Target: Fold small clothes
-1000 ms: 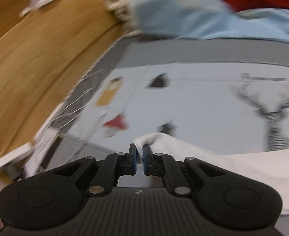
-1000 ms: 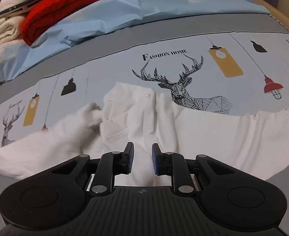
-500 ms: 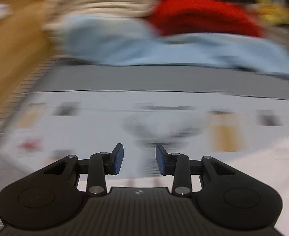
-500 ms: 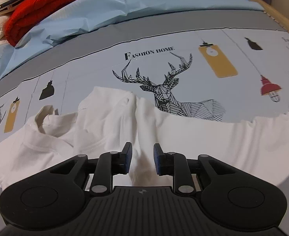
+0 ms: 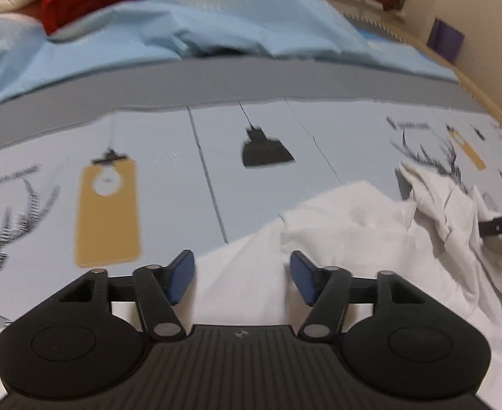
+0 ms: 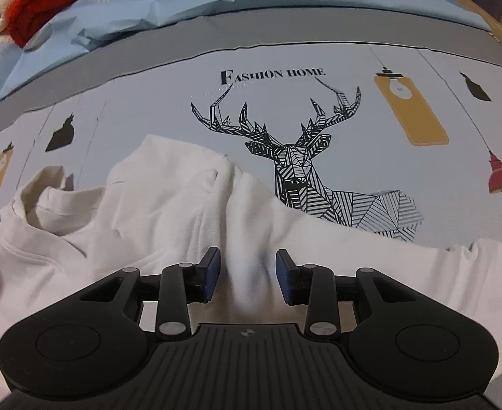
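White garment (image 6: 141, 239): lies crumpled on the printed bedsheet (image 6: 285, 109), collar toward the left, a raised fold in the middle. Left gripper (image 5: 242, 278): has let go of the cloth edge it pinched a second ago, jaws just opened, nothing between the pads. Right gripper (image 6: 247, 273): jaws widening, astride the fold, not pressing it. Judgement: one fold released; regrasp due.

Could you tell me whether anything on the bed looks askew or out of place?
Yes: the white garment lies rumpled rather than flat, with a raised ridge of cloth bunched up just ahead of the right gripper.
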Action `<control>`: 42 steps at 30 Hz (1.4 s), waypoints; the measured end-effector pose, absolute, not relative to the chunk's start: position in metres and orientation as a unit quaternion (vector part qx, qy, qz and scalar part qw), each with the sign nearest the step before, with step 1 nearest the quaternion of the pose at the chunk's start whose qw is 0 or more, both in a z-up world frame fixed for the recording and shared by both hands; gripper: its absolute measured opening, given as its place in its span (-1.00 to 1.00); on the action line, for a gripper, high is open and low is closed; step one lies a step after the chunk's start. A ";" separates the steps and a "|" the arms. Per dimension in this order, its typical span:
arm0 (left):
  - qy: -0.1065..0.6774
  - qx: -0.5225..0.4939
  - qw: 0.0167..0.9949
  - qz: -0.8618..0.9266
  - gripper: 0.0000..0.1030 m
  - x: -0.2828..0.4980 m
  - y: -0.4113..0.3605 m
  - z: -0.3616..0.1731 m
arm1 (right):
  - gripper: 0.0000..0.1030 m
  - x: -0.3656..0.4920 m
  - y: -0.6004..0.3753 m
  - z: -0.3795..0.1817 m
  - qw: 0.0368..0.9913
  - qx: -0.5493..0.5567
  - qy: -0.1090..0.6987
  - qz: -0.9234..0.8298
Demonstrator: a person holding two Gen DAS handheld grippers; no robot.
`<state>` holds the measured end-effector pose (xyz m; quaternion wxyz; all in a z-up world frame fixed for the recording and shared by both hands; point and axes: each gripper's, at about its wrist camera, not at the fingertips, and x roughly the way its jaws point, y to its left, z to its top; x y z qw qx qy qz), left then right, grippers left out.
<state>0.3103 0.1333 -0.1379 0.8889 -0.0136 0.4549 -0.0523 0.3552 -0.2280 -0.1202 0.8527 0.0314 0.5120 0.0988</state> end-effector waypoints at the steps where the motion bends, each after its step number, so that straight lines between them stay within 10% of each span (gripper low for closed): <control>1: 0.465 -0.007 0.883 -0.058 -0.27 0.312 0.130 -0.143 | -0.28 0.357 -0.228 -0.122 0.852 0.023 0.513 0.099; 5: 0.469 0.053 0.879 -0.064 -0.86 0.323 0.120 -0.155 | -0.52 0.363 -0.226 -0.128 0.851 -0.002 0.515 0.105; 10: 0.470 0.095 0.876 -0.057 -0.97 0.325 0.131 -0.156 | -0.92 0.369 -0.231 -0.130 0.847 -0.002 0.516 0.126; 19: 0.433 0.079 0.897 0.038 -0.76 0.321 0.175 -0.136 | -0.88 0.385 -0.302 -0.118 0.876 0.110 0.470 0.026; 28: 0.438 0.033 0.884 -0.161 -0.46 0.291 0.152 -0.110 | -0.22 0.369 -0.303 -0.083 0.898 0.111 0.418 0.081; 33: 0.511 0.127 0.833 -0.172 -0.30 0.271 0.133 -0.151 | -0.19 0.367 -0.312 -0.105 0.860 0.074 0.493 0.109; 42: 0.476 0.092 0.872 -0.076 -0.26 0.248 0.109 -0.064 | -0.18 0.325 -0.452 -0.095 0.885 0.147 0.431 -0.094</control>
